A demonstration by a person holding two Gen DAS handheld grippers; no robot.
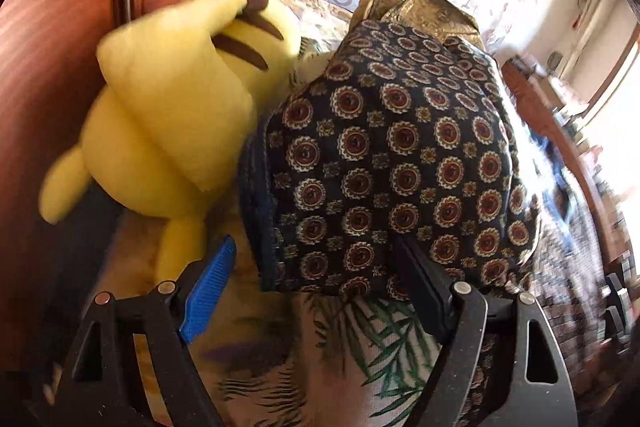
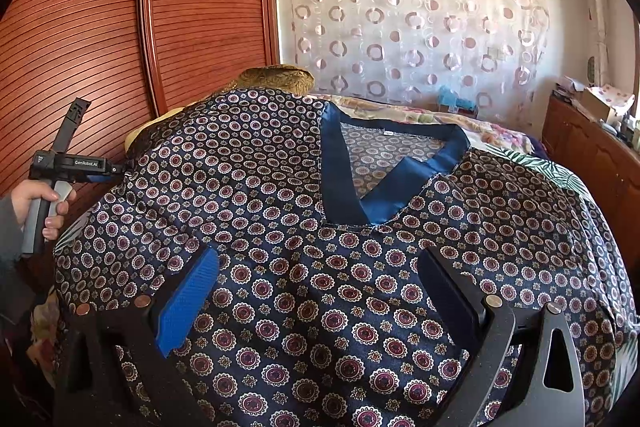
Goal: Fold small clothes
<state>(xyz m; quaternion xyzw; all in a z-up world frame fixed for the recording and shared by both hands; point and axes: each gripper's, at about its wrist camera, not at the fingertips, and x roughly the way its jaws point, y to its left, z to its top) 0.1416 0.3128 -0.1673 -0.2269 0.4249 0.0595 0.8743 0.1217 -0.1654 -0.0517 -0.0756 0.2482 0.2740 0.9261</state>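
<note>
Looking along your left gripper [image 1: 312,291], you see its jaws standing wide with the sleeve end of the shirt [image 1: 400,155] lying between them; the blue pad [image 1: 208,291] on one side is clear of the cloth, while the black finger [image 1: 424,291] on the other sits at the hem, and whether it touches is hard to tell. Nothing is pinched. Beside the sleeve lies a yellow plush toy [image 1: 168,115], its face turned away, against the wooden wardrobe door [image 1: 52,47]. The right edge of this view is smeared by blur.

Your right gripper [image 2: 320,303] hovers just over the shirt's chest [image 2: 320,287] with its jaws also wide apart, gripping nothing. The shirt lies spread face up on the bed [image 2: 496,135], its blue V collar [image 2: 400,183] away from you. Its lower part is cut off below the frame. At the left edge a hand [image 2: 36,203] grips the other tool's handle; that tool's fingers are hidden behind the sleeve. A brown cushion [image 2: 276,77] shows only partly behind the shoulder.
</note>
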